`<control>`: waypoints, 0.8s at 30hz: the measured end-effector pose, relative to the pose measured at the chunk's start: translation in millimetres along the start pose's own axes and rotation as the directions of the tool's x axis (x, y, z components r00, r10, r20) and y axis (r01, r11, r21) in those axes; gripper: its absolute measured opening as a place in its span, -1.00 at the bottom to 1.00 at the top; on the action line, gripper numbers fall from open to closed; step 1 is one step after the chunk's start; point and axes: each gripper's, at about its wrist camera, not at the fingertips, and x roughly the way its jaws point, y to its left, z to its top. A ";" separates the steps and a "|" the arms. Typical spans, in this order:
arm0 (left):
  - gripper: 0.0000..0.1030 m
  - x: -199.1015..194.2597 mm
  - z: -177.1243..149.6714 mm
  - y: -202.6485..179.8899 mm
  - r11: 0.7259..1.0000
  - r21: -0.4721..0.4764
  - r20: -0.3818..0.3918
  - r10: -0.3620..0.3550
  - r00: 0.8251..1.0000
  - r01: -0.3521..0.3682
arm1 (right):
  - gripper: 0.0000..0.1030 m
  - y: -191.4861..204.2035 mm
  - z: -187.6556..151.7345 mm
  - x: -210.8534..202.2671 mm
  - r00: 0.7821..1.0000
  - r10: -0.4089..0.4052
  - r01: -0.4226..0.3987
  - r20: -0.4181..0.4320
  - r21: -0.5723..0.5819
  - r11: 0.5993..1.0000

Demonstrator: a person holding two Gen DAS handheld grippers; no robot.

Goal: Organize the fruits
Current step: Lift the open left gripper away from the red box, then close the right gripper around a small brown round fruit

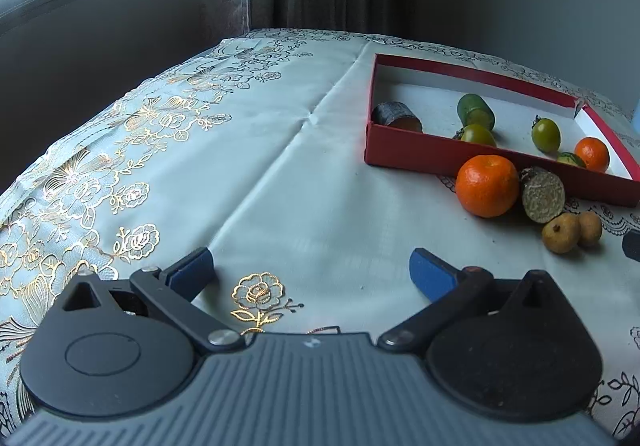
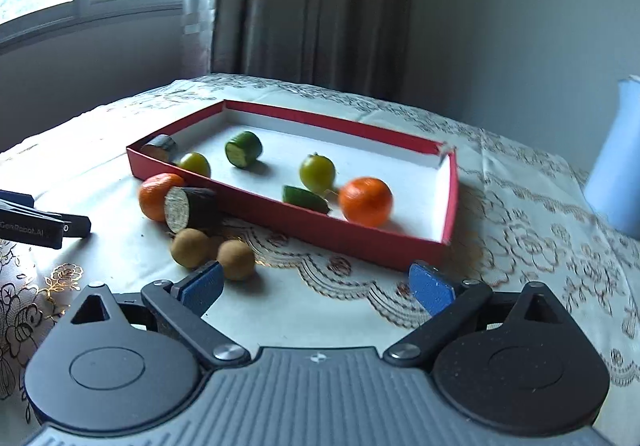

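Left tongs (image 1: pixel 310 268) and right tongs (image 2: pixel 316 282) both spread apart, empty, above the table (image 1: pixel 280 166). Red box (image 2: pixel 320 220) holds six fruits; one orange (image 2: pixel 158 196), one dark cut piece (image 2: pixel 192 208) and two brown fruits (image 2: pixel 236 259) lie just outside its near wall.

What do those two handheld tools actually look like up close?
Both look alike. The left tool and right tool each have two blue-padded fingers on black link arms with silver pivots, two round black discs and a ribbed grey body. No hands or sleeves show.
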 end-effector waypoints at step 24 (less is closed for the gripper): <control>1.00 0.1 0.1 0.2 1.000 -0.004 -0.001 -0.001 1.000 0.001 | -0.07 13.3 9.8 32.9 0.988 0.146 -0.146 -0.047 0.009 0.989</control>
